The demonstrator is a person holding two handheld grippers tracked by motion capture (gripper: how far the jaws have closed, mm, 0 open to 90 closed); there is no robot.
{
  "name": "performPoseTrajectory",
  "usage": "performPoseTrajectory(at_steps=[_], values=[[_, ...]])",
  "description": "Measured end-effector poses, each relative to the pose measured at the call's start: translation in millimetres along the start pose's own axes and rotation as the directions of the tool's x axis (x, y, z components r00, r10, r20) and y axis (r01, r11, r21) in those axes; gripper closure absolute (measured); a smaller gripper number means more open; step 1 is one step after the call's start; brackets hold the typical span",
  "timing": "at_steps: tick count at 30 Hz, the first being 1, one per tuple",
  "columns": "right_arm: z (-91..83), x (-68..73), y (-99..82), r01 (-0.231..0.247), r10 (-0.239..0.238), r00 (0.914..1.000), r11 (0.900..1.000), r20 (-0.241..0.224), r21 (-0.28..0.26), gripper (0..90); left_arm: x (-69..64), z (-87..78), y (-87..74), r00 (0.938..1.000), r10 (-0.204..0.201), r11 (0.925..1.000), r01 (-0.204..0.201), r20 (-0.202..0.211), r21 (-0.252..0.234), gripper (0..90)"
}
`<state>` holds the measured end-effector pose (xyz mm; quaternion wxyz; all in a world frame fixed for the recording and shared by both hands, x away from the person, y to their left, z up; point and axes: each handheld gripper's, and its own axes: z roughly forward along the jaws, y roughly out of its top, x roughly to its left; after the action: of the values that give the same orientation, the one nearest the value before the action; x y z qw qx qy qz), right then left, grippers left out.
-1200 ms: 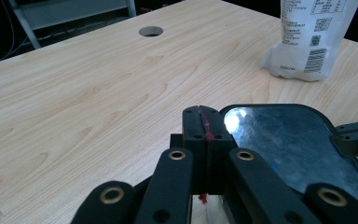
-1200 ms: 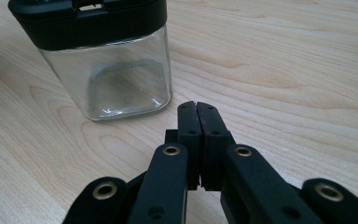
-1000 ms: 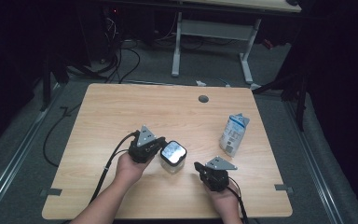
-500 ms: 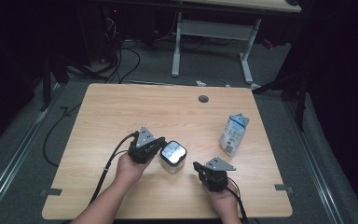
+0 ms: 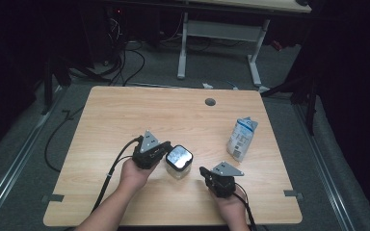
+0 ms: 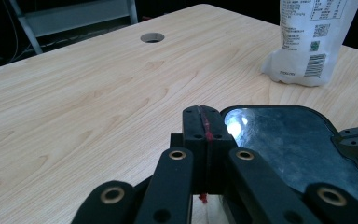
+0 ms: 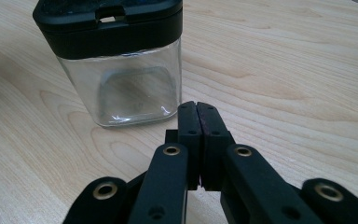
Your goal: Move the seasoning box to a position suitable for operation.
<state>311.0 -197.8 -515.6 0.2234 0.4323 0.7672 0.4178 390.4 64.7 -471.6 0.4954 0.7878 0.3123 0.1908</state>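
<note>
The white pouch (image 5: 242, 138) near the table's right edge carries blue print, a barcode and a small square code on its lower part, seen in the left gripper view (image 6: 309, 39); the lines of text there are too small to read. No other writing can be made out.

The clear square jar (image 5: 178, 160) stands toward the front edge of the table (image 5: 125, 115), a little left of the middle. Its walls are glass-like and see-through, its corners rounded, and a black lid with a glossy, reflective top closes it; in the right gripper view (image 7: 116, 65) a small slot shows in the lid's rim, and the jar looks empty.

The left gripper (image 5: 164, 155) lies just beside the jar on its left side, jaws pressed together with nothing between them; in its own view (image 6: 204, 122) the closed tips sit at the lid's edge. The right gripper (image 5: 204, 171) rests near the front edge, to the right of the jar and apart from it, jaws likewise closed on nothing (image 7: 196, 117).

The table is pale wood-grain laminate with rounded corners. A round cable hole (image 5: 210, 102) sits near the far edge. Nothing lies between either gripper and the jar.
</note>
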Motion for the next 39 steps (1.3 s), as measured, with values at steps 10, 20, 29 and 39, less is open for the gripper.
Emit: performPoseTrajectory(at_steps=[10,20,29,39], values=[[0.3,0.8,0.2,0.004,-0.004,1.0000,1.0000,-0.001,-0.003,89.2,0.8,-0.1,-1.0,1.0000,-0.007,1.0000,0.007,0.002,-0.006,90.0],[-1.4,3.6,2.3,0.014,-0.015,0.9999,0.9997,-0.003,-0.018,90.0,1.5,0.1,-1.5,0.9999,-0.016,0.9998,0.016,0.000,-0.009,90.0],[-1.5,5.3,3.5,0.022,-0.022,0.9998,0.9995,-0.003,-0.022,90.0,1.6,0.1,-2.0,0.9998,-0.020,0.9997,0.020,0.005,-0.014,90.0],[-1.6,5.0,3.2,0.022,-0.022,0.9997,0.9995,-0.004,-0.021,90.0,1.7,0.0,-1.9,0.9997,-0.025,0.9996,0.025,0.006,-0.011,90.0]])
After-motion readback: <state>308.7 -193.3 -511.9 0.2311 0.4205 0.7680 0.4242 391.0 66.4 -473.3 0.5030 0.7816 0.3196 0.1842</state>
